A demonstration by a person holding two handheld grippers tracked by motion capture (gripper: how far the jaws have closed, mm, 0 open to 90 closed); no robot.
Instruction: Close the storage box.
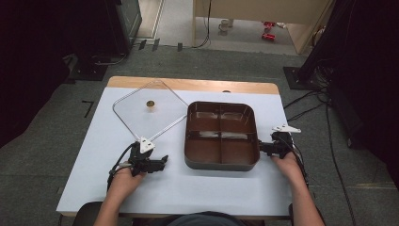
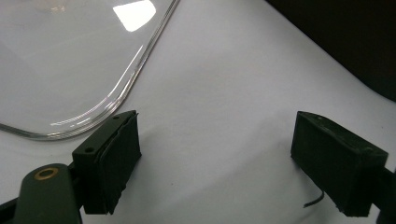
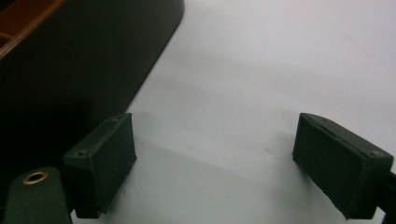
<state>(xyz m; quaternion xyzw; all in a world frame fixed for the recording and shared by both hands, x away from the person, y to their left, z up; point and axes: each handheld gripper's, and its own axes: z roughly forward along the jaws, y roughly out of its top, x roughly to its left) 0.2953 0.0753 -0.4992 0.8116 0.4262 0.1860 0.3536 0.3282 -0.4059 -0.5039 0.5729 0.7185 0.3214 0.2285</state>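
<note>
A dark brown tray point(image 1: 221, 164) with four compartments sits at the table's middle right. A clear square lid point(image 1: 134, 120) with a small brass knob point(image 1: 150, 103) lies flat to its left. My left gripper point(image 1: 163, 162) rests low on the white tabletop, just in front of the lid's near corner and left of the tray, open with nothing between its jaws. In the left gripper view point(image 2: 215, 158) the lid's rounded edge point(image 2: 116, 93) lies just beyond the left jaw. My right gripper point(image 1: 261, 147) is open beside the tray's right wall point(image 3: 70, 70), holding nothing point(image 3: 215, 158).
The white table cover point(image 1: 211, 188) ends at a wooden strip point(image 1: 197, 84) along the far edge. Cables point(image 1: 306, 101) run over the grey floor to the right. Dark equipment stands at both back corners.
</note>
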